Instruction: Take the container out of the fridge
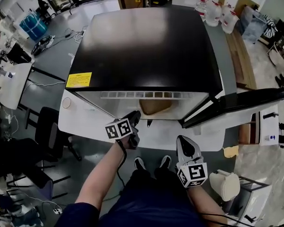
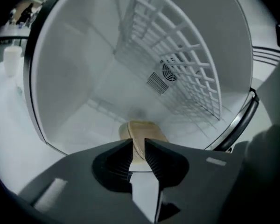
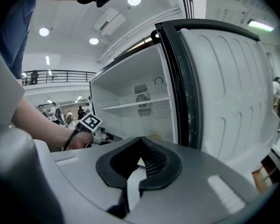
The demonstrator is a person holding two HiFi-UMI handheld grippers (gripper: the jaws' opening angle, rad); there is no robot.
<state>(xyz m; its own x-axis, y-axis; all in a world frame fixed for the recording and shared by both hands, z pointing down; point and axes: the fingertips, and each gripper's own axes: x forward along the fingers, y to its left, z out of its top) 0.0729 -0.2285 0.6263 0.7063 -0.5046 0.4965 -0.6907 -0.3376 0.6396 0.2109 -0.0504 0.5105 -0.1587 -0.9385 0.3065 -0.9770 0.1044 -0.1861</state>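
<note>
A tan container (image 1: pixel 155 106) lies on the floor of the open black-topped fridge (image 1: pixel 146 46), near its front edge. My left gripper (image 1: pixel 135 115) is just in front of the fridge opening and points at the container. In the left gripper view the jaws (image 2: pixel 138 144) stand a narrow gap apart, and the container (image 2: pixel 142 130) lies just beyond the tips, untouched. My right gripper (image 1: pixel 182 139) hangs lower and to the right, away from the fridge. Its jaws (image 3: pixel 141 142) meet at the tips with nothing between them. The right gripper view also shows the left gripper's marker cube (image 3: pixel 90 123).
The fridge door (image 1: pixel 236 102) stands swung open to the right; its white inner side (image 3: pixel 224 92) fills the right gripper view. A wire shelf (image 2: pixel 186 64) and a fan vent (image 2: pixel 167 72) sit inside. The fridge stands on a white table (image 1: pixel 85 122). A black chair (image 1: pixel 47 126) is at the left.
</note>
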